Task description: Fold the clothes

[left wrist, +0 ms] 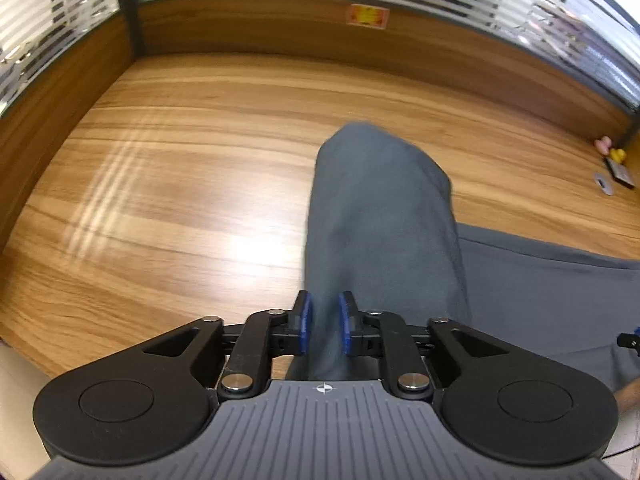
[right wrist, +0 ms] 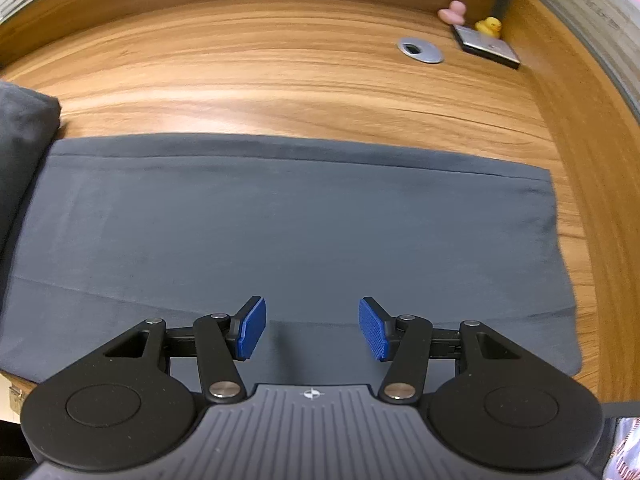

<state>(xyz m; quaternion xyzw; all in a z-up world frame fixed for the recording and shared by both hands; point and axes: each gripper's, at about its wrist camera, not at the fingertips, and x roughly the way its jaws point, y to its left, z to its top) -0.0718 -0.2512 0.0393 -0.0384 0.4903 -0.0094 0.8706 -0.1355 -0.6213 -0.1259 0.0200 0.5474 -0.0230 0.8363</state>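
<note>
A dark grey garment (right wrist: 300,220) lies flat on the wooden desk (right wrist: 280,80) as a wide folded rectangle. In the left wrist view one end of the garment (left wrist: 380,208) rises in a thick blurred fold that runs up between the fingers of my left gripper (left wrist: 325,328). Its blue pads (left wrist: 306,322) stand a little apart, and the cloth between them does not look pinched. That raised fold (right wrist: 24,128) also shows at the left edge of the right wrist view. My right gripper (right wrist: 312,328) hovers over the near edge of the flat garment, open wide, with nothing between its pads.
A metal cable grommet (right wrist: 420,50), a grey flat box (right wrist: 488,46), a yellow rubber duck (right wrist: 490,26) and a pink toy (right wrist: 454,10) sit at the desk's far right corner. Wooden partition walls (left wrist: 280,28) topped with striped glass close the desk at the back and sides.
</note>
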